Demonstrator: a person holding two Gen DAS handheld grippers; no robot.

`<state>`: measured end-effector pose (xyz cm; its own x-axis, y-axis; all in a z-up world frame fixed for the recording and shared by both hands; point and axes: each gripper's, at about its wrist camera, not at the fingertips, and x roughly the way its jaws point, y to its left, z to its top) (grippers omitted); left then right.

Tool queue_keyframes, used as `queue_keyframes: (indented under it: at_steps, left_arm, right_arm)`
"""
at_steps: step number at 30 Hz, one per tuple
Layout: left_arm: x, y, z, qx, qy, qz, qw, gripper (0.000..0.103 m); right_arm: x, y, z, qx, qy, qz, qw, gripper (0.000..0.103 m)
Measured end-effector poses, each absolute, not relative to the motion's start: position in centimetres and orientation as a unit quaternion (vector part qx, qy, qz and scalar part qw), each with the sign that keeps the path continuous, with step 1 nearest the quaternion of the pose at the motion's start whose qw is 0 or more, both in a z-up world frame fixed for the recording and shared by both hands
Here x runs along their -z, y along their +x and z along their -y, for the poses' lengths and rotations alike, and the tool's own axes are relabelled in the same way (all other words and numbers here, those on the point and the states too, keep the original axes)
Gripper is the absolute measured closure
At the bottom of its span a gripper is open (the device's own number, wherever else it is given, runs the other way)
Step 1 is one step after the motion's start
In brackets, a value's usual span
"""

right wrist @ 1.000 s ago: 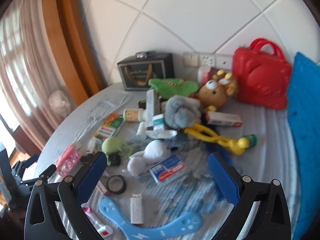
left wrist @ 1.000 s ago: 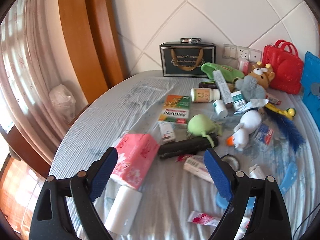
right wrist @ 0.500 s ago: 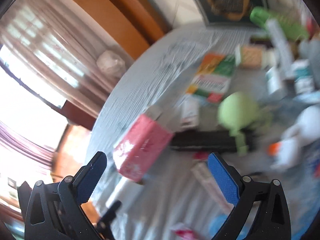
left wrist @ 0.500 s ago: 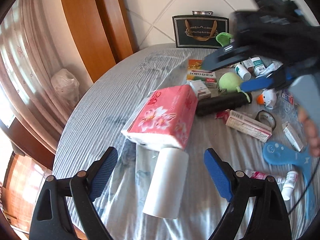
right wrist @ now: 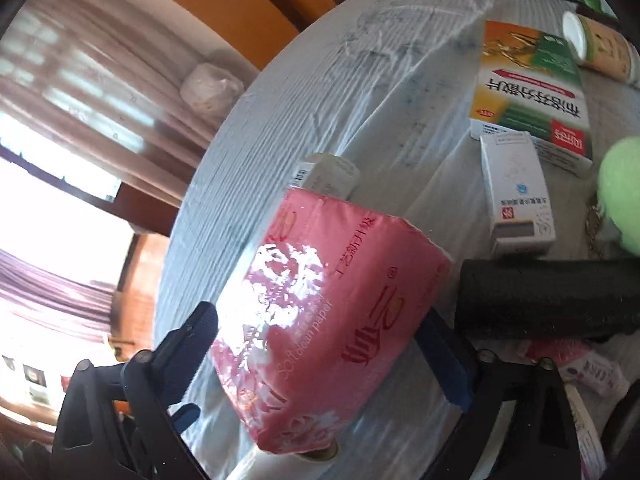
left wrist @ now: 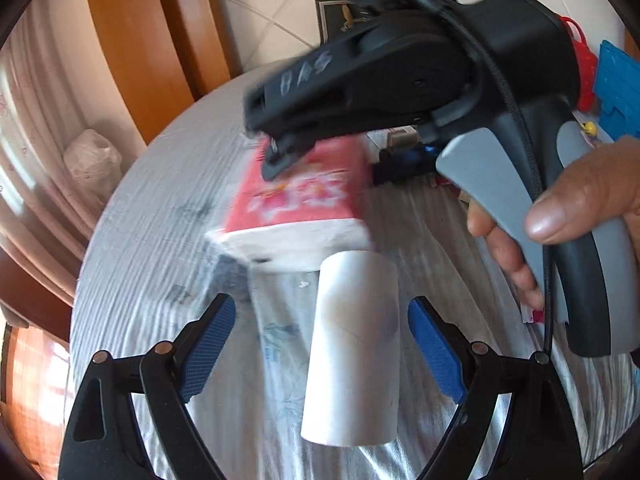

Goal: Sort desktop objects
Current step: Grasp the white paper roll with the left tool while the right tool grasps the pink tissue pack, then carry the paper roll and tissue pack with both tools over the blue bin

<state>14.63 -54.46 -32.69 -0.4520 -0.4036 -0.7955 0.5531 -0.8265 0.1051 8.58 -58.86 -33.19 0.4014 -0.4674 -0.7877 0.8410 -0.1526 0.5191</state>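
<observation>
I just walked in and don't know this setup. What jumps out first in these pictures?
The pink tissue pack fills the middle of the right wrist view, sitting between the closing fingers of the right gripper. In the left wrist view, a white roll lies on the striped tablecloth between the open left gripper, just in front of that pack.

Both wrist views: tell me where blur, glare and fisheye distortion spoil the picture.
Left wrist view: the right gripper and the pink tissue pack under it are motion-smeared, while the white roll is sharp; the table edge bows. Right wrist view: glare whitens part of the pack's wrapper, the window is blown out, and the frame is slightly soft overall.
</observation>
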Motion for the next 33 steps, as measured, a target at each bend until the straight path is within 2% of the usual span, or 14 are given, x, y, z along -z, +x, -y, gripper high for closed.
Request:
queue_keyframes:
  at_steps: [2, 4, 5, 8, 16, 23, 29, 33]
  left_arm:
    - [33.6, 14.3, 54.7, 0.846, 0.451, -0.085, 0.27, 0.014]
    - [34.1, 14.3, 55.0, 0.847, 0.454, -0.095, 0.259, 0.029]
    - [34.7, 14.2, 55.1, 0.846, 0.459, -0.104, 0.251, 0.032]
    - [34.9, 14.5, 54.8, 0.853, 0.454, -0.124, 0.223, 0.056]
    - [32.8, 15.0, 53.4, 0.862, 0.441, -0.097, 0.229, 0.058]
    - [27.1, 13.5, 52.1, 0.891, 0.396, -0.062, 0.214, 0.058]
    - [20.2, 7.7, 47.5, 0.927, 0.344, -0.006, 0.152, 0.058]
    - [15.0, 1.6, 41.8, 0.951, 0.294, 0.032, 0.086, 0.058]
  right_arm:
    - [33.0, 8.8, 59.1, 0.507, 0.545, -0.167, 0.646, 0.038]
    - [31.6, 8.9, 58.7, 0.508, 0.524, -0.171, 0.662, 0.042]
    - [31.0, 9.0, 58.5, 0.51, 0.513, -0.175, 0.668, 0.045]
    - [29.5, 8.9, 57.5, 0.519, 0.485, -0.181, 0.68, 0.047]
    - [25.8, 7.9, 53.8, 0.546, 0.435, -0.171, 0.695, 0.048]
    - [19.5, 3.7, 48.1, 0.595, 0.413, -0.11, 0.681, 0.048]
    - [12.1, -2.1, 40.0, 0.673, 0.369, -0.058, 0.639, 0.048]
    - [5.8, -7.4, 30.7, 0.742, 0.322, -0.015, 0.587, 0.048]
